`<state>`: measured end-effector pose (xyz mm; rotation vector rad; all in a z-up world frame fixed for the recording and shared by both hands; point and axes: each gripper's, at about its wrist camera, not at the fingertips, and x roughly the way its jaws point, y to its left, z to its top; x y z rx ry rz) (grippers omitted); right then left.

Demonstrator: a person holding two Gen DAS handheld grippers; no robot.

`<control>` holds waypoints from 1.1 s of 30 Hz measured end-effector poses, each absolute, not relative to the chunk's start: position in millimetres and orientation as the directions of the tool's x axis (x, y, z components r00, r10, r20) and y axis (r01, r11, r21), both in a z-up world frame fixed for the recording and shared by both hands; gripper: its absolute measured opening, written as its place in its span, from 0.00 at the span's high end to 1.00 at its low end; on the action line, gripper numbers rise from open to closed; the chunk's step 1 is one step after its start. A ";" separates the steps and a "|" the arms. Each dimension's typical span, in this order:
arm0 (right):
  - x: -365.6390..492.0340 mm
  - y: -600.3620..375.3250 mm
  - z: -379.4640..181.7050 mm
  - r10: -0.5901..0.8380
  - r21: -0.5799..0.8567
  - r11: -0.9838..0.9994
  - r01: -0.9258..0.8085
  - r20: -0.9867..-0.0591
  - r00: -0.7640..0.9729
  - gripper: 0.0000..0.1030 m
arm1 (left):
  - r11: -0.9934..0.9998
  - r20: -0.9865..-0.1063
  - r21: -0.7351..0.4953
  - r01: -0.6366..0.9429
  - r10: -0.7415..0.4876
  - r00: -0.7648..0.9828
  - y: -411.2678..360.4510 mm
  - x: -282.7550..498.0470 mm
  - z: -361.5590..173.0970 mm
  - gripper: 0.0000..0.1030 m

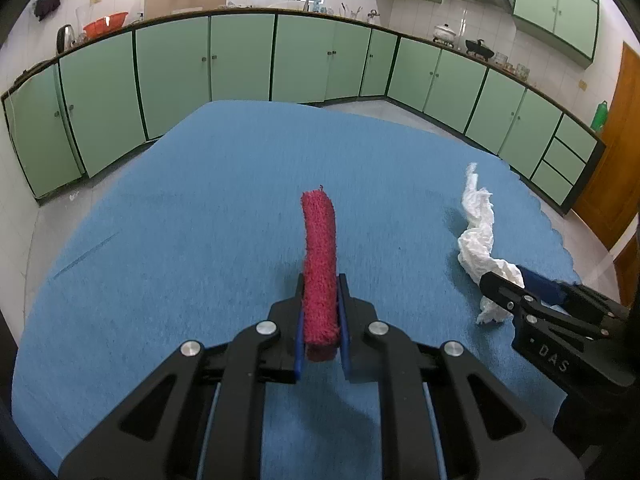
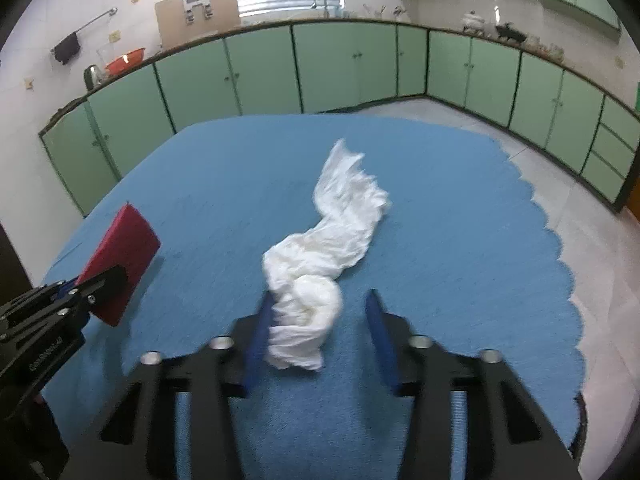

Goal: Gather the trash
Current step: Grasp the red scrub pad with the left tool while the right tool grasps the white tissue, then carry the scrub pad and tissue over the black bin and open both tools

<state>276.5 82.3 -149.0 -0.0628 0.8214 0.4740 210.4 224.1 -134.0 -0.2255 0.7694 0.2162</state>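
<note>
Item: left tool (image 1: 320, 312), fingers narrow and clamped on a red sponge (image 1: 319, 264) held edge-up above the table (image 1: 180, 220), clear of the cloth. Item: right tool (image 2: 316, 336), fingers wide apart, straddling the near bunched end of a white crumpled plastic bag (image 2: 320, 264) (the trash, by judgement), which lies on the blue table cover toward the table's right edge and trails away toward the far edge. The bag touches the left-hand finger of that tool; the other finger stands apart from it. Step in hand, as judged: closing on the bag. Done well, the right tool would settle low so both pads bracket the thick knot rather than the thin tail, then close squarely; thin film slips and may drag the cover if pinched with it. The left tool should keep the sponge away from the right tool's path. Surface: blue napped cloth with a scalloped hem at the right edge. Room: kitchen, pale green cabinets (image 1: 240, 56) along two walls, tiled floor, window with blinds.
</note>
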 end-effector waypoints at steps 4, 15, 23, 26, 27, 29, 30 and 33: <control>272.2 81.3 -145.0 0.403 0.131 0.883 -0.451 -0.705 0.584 0.82 | 0.955 -0.706 -0.122 -0.272 0.109 0.700 224.6 209.8 -132.6 0.88; 253.1 57.6 -110.6 0.413 0.130 0.887 -0.443 -0.654 0.634 0.83 | 0.965 -0.683 -0.123 -0.231 0.086 0.726 207.9 201.6 -116.9 0.88; 238.5 29.9 -83.3 0.390 0.119 0.903 -0.414 -0.633 0.669 0.83 | 0.977 -0.658 -0.127 -0.169 0.045 0.752 186.8 194.6 -98.1 0.88; 233.1 19.7 -73.2 0.388 0.119 0.906 -0.406 -0.619 0.683 0.83 | 0.981 -0.648 -0.130 -0.141 0.023 0.761 175.1 192.5 -90.4 0.88; 231.0 15.6 -69.9 0.389 0.120 0.906 -0.406 -0.613 0.688 0.83 | 0.982 -0.645 -0.132 -0.132 0.016 0.764 171.1 191.9 -88.0 0.88; 227.3 9.1 -62.0 0.391 0.118 0.906 -0.406 -0.599 0.699 0.83 | 0.985 -0.637 -0.134 -0.112 0.001 0.771 164.0 190.6 -83.2 0.88; 224.8 6.1 -58.4 0.392 0.116 0.906 -0.406 -0.592 0.704 0.83 | 0.985 -0.634 -0.135 -0.104 -0.005 0.773 160.8 190.6 -81.4 0.88; 217.3 -3.2 -50.2 0.391 0.114 0.908 -0.402 -0.575 0.719 0.83 | 0.987 -0.625 -0.141 -0.075 -0.030 0.780 148.7 188.7 -74.7 0.88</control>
